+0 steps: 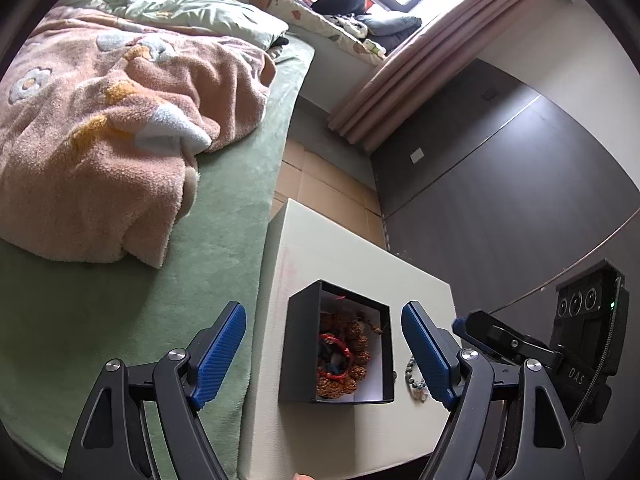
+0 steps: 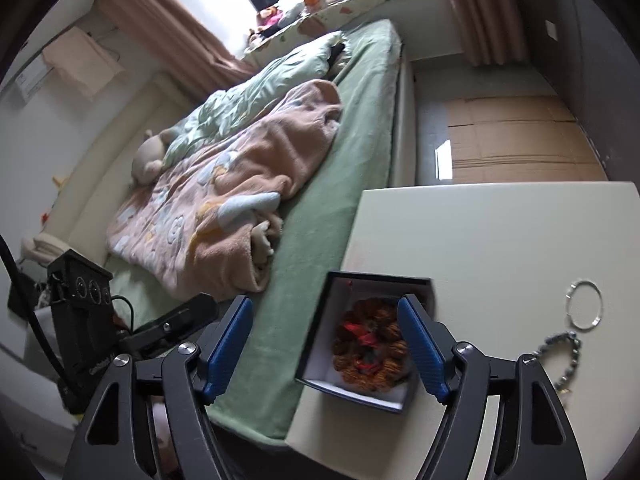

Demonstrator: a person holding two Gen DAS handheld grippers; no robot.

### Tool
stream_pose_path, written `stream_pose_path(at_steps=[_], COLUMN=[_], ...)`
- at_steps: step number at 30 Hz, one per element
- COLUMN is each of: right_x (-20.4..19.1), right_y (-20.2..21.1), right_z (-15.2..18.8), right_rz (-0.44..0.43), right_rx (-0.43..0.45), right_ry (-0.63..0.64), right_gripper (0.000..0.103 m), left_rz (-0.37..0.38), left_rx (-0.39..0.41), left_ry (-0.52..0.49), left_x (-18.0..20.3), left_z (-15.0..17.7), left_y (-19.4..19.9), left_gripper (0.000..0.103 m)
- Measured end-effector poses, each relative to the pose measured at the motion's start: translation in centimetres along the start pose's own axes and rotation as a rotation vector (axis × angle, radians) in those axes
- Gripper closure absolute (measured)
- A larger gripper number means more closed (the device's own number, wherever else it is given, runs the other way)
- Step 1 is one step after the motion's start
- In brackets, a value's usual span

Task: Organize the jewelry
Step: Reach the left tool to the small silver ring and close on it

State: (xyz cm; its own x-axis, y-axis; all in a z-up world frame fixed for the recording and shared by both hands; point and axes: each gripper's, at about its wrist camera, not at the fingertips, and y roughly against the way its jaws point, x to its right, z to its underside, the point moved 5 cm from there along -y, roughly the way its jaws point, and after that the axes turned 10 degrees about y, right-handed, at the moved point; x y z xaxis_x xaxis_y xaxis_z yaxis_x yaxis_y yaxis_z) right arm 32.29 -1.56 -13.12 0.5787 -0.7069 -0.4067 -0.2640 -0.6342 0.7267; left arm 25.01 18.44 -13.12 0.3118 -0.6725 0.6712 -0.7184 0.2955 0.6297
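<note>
A black open box (image 1: pixel 298 344) (image 2: pixel 320 340) stands on the white table (image 1: pixel 360 264) (image 2: pixel 500 240) near its edge by the bed. Inside lie a brown beaded bracelet (image 1: pixel 358 354) (image 2: pixel 380 368) and a red one (image 1: pixel 336 356) (image 2: pixel 362 334). A grey-green bead bracelet (image 1: pixel 414 378) (image 2: pixel 568 354) lies on the table right of the box. A silver bangle (image 2: pixel 585 306) lies beyond it. My left gripper (image 1: pixel 324 354) is open and empty above the box. My right gripper (image 2: pixel 326 346) is open and empty, its jaws on either side of the box.
A bed with a green sheet (image 1: pixel 224 240) (image 2: pixel 352 184) and a pink blanket (image 1: pixel 112 140) (image 2: pixel 240 184) runs along the table's left. Cardboard (image 2: pixel 516 140) covers the floor beyond the table. A dark wall (image 1: pixel 500 200) stands right. The other gripper's body (image 1: pixel 560 344) (image 2: pixel 84 320) shows in each view.
</note>
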Motion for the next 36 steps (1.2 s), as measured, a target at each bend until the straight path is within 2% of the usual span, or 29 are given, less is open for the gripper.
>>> stream_pose_path(at_steps=[7, 11, 17, 23, 25, 28, 30, 36], right_x=[4.0, 6.2, 9.4, 13.7, 15.0, 16.6, 17.4, 19.0], right_y=[4.1, 6.3, 7.7, 7.4, 7.3, 7.5, 7.8, 8.9], right_z=[0.8, 1.8, 4.2, 7.2, 8.3, 9.6, 10.2, 11.4], right_rz=[0.108, 0.156, 0.175, 0.152, 0.153, 0.162, 0.149, 0.168], right_rx=[0.013, 0.033, 0.075, 0.104, 0.086, 0.069, 0.071, 0.086], right_ry=[-0.029, -0.044, -0.061, -0.149, -0.186, -0.237, -0.269, -0.303], right_gripper=[0.028, 0.028, 0.028, 0.029, 0.029, 0.029, 0.029, 0.029], left_rz=[0.018, -0.006, -0.044, -0.103, -0.122, -0.153, -0.174, -0.208], left_rx=[-0.021, -0.058, -0.078, -0.156, -0.175, -0.215, -0.242, -0.301], left_ry=[-0.046, -0.131, -0.252, -0.396, -0.428, -0.477, -0.495, -0.556], left_x=[2.2, 4.4, 7.4, 10.2, 10.9, 11.9, 12.4, 14.0], left_z=[1.0, 2.6, 4.8, 7.5, 8.3, 9.5, 10.2, 12.3], left_y=[-0.8, -1.7, -2.9, -5.7, -6.6, -8.3, -9.4, -12.1], left_gripper=[0.020, 0.020, 0.020, 0.020, 0.023, 0.032, 0.042, 0.053])
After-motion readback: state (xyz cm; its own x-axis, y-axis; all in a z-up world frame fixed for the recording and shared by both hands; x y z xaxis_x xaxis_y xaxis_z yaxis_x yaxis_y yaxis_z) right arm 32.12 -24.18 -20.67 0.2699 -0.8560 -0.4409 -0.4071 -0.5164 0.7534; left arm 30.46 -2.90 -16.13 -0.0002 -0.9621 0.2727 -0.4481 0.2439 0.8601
